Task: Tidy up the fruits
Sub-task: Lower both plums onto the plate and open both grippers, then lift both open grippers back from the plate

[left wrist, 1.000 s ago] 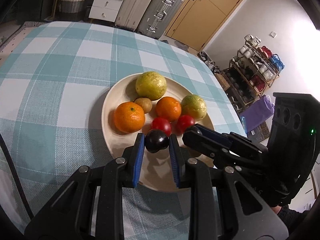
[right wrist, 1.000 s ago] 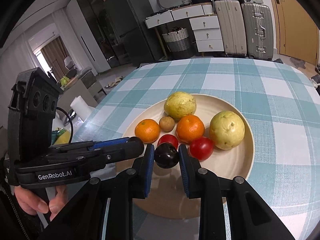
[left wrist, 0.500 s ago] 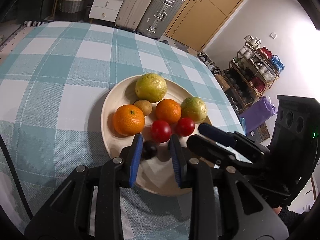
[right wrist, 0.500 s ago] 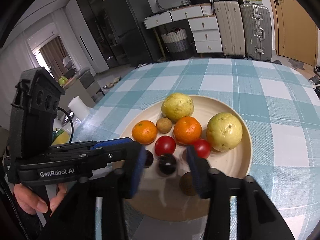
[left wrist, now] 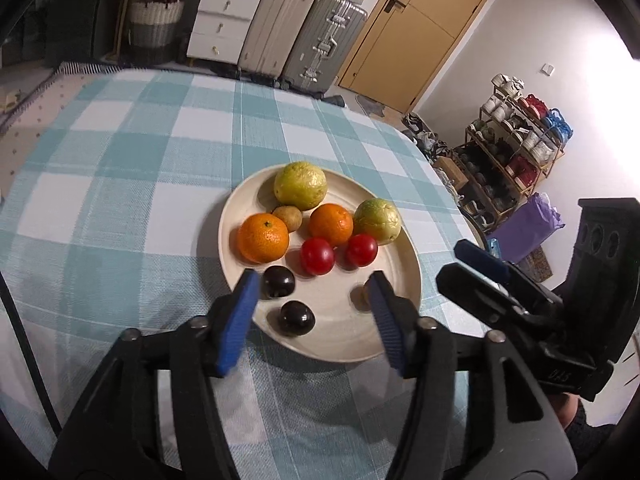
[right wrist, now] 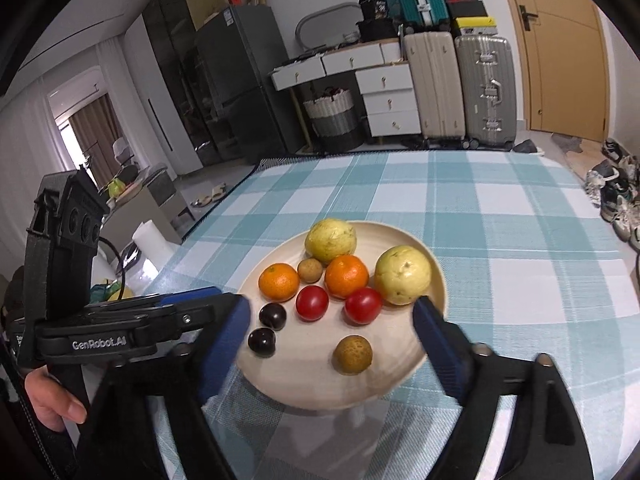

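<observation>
A cream plate on the checked tablecloth holds two yellow-green guavas, two oranges, two red tomatoes, two dark plums and two small brown fruits. The plums lie at the plate's near left. My left gripper is open and empty above the plate's near edge. My right gripper is open and empty, straddling the near half of the plate. One brown fruit lies between the right fingers' span.
The table's right edge drops to a shoe rack and purple bag. Suitcases, drawers and a door stand beyond the far edge. The left gripper body and a hand show at left in the right wrist view.
Both grippers opened and pulled back from the plate. Each dark plum they held now lies on the plate's near left. A brown fruit now shows on the near part of the plate.
</observation>
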### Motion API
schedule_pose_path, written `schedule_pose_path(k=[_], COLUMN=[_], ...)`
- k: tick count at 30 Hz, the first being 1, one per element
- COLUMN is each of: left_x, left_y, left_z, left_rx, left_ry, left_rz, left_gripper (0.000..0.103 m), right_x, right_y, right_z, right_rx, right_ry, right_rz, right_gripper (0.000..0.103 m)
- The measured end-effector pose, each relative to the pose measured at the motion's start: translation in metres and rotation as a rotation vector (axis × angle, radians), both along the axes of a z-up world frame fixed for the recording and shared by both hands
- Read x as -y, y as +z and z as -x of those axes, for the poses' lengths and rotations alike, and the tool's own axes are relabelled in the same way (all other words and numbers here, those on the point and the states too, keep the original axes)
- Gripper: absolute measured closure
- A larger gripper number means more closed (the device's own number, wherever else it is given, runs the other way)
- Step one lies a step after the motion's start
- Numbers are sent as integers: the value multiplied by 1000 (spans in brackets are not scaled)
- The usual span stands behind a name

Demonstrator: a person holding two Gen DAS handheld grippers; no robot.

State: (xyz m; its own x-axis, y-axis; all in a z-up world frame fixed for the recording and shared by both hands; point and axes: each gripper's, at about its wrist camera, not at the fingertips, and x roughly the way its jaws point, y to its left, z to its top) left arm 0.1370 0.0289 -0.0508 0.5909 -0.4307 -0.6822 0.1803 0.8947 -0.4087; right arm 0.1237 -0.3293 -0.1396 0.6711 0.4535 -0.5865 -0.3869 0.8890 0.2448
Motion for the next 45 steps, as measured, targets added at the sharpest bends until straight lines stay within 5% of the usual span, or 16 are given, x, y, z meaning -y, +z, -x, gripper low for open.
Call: schedule_pose_path(k=[5,15,32,45], left_x=[-2,2,-5,-13], left_y=[25,66,101,87], left_z=[19,57,116,157], left_rx=[77,242,415,574], left_ry=[49,117,233,324], left_rz=[-51,-187,-233,-285], left_gripper=[24,2,1,1], right_x=[5,13,17,17], right_y=[15,48,81,66], right_z=[14,55,123,165], right_rx=[48,196,436,591], right_ry=[-20,-40,-40,-73], right_rz=[-7,-54,-78,32], right_gripper=[15,4,0,0])
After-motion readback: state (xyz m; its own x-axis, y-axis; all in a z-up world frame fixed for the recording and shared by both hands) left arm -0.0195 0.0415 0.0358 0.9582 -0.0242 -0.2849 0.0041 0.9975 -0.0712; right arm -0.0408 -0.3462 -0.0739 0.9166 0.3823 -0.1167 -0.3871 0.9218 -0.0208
